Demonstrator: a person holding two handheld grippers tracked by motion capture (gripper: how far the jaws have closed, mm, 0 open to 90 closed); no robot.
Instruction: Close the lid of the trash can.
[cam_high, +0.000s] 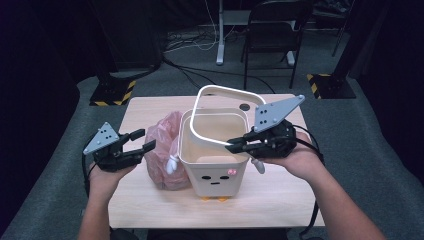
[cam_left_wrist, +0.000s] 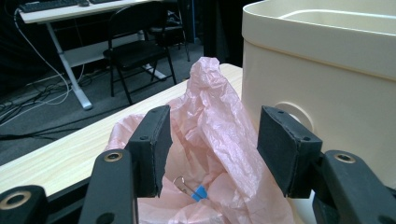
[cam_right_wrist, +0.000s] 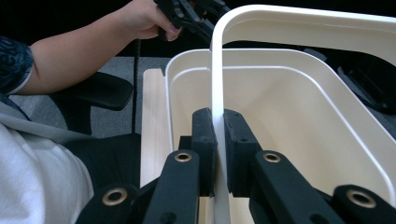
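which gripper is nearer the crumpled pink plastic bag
Left. The left gripper hovers open right beside the crumpled pink plastic bag; the right gripper is across the cream bin, shut on its white rim ring.

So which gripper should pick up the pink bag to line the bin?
Left. The left gripper is open, its jaws aimed at the pink plastic bag beside the cream bin. The right gripper is busy, shut on the white ring.

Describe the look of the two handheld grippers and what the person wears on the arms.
Both the left gripper and the right gripper are black, each with two flat dark-padded jaws, brass-coloured pivot rivets, a black trailing cable and a grey three-cornered plate with dark dots on top. The forearms are bare; a dark patterned short sleeve covers the left upper arm.
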